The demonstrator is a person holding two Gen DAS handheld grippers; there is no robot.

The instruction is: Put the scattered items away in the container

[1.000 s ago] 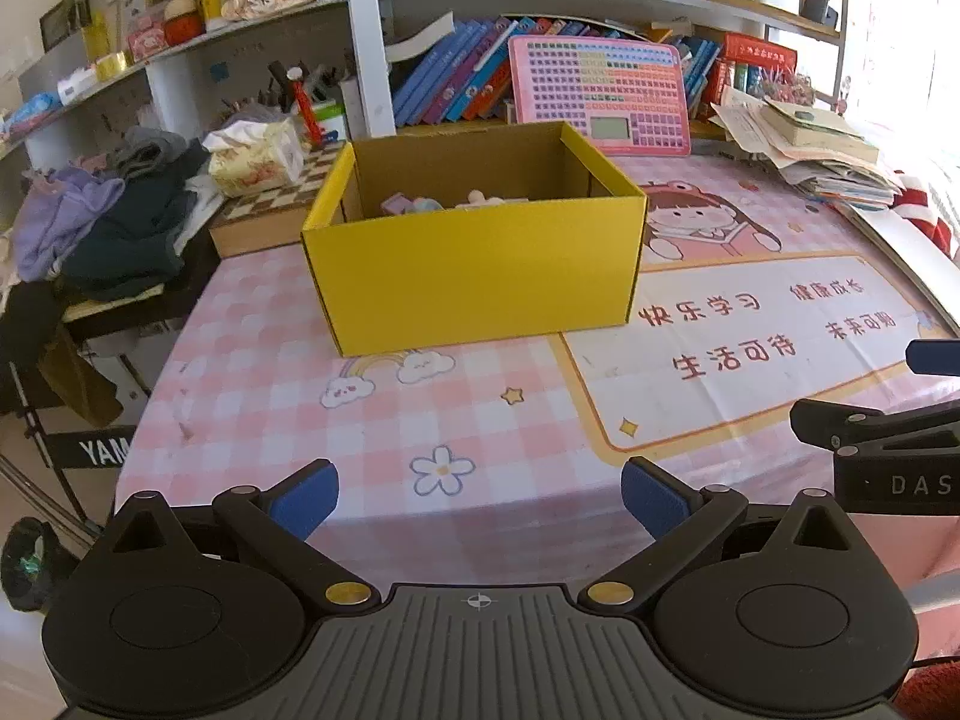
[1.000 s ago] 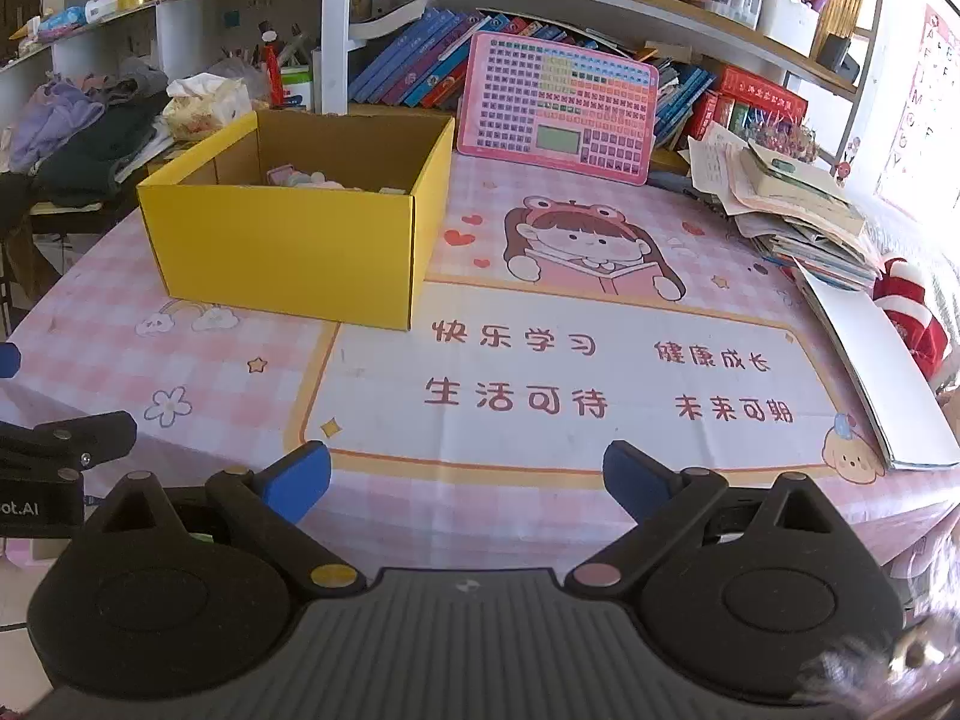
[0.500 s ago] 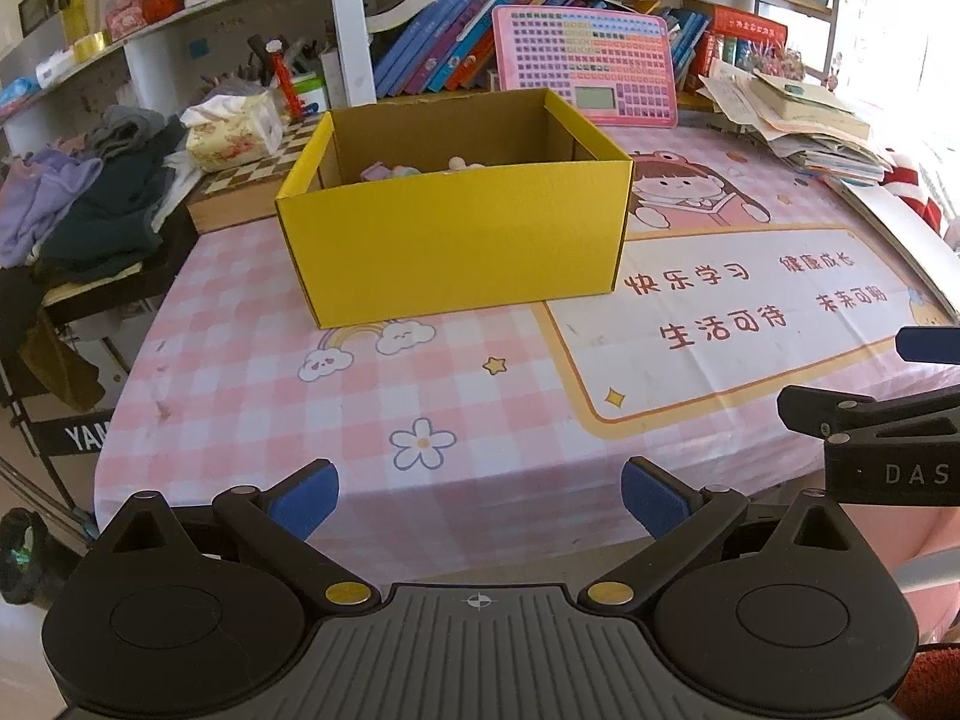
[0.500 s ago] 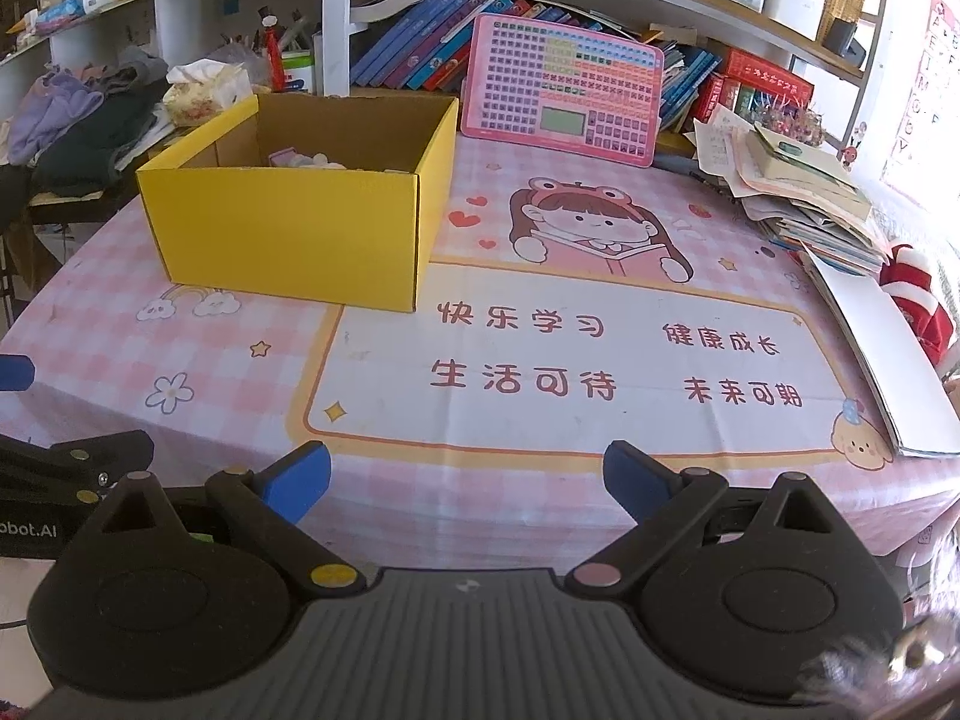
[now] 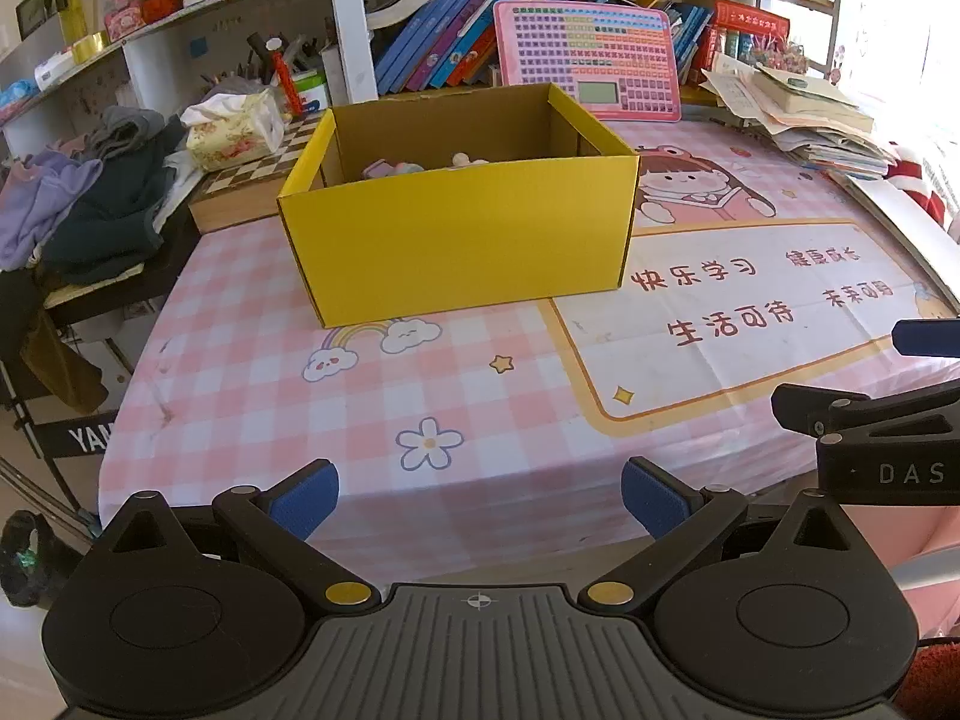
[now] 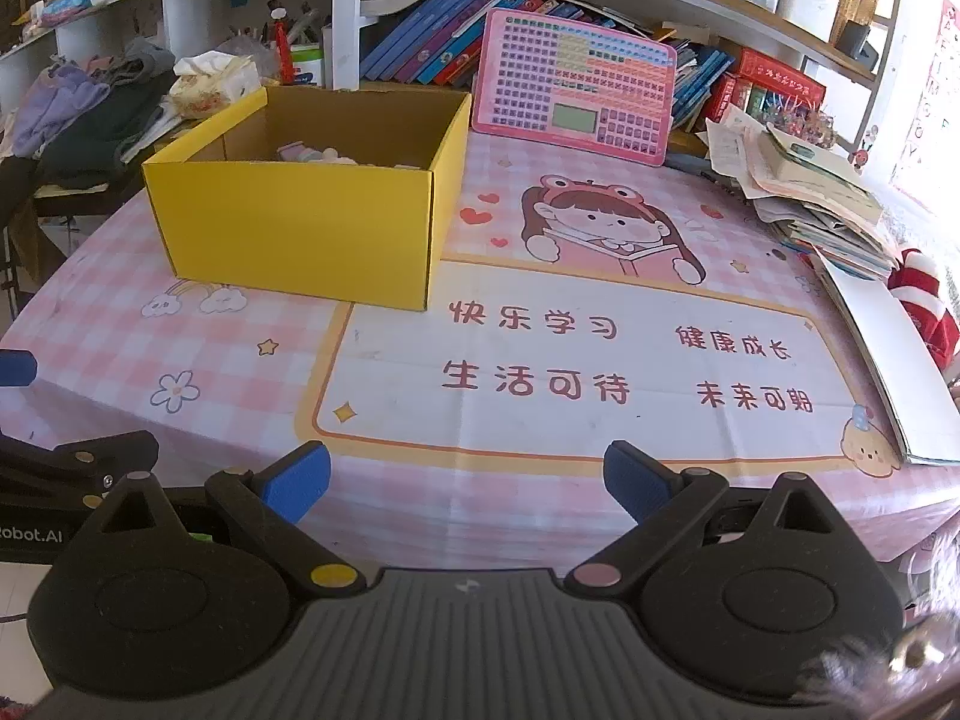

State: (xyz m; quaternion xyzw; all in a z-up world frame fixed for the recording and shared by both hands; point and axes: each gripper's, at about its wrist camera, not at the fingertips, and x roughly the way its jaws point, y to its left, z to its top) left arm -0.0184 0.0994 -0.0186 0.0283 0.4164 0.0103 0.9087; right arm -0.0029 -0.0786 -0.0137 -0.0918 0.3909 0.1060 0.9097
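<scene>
A yellow cardboard box point(image 5: 456, 252) stands open on the pink checked tablecloth point(image 5: 360, 396); it also shows in the right wrist view point(image 6: 294, 234). Small pastel items point(image 5: 393, 168) lie inside it, partly hidden by the front wall; they show in the right wrist view too point(image 6: 312, 153). My left gripper point(image 5: 480, 498) is open and empty at the table's near edge. My right gripper point(image 6: 468, 480) is open and empty, also at the near edge, to the right of the left one.
A pink toy keyboard point(image 5: 591, 60) leans against the bookshelf behind the box. A stack of papers and books point(image 6: 810, 192) sits at the far right. A tissue pack point(image 5: 234, 129) and a pile of clothes point(image 5: 90, 204) lie to the left.
Both grippers have drawn back from the box toward the table's near edge; more of the tablecloth and its front edge shows. Both stay open and empty.
</scene>
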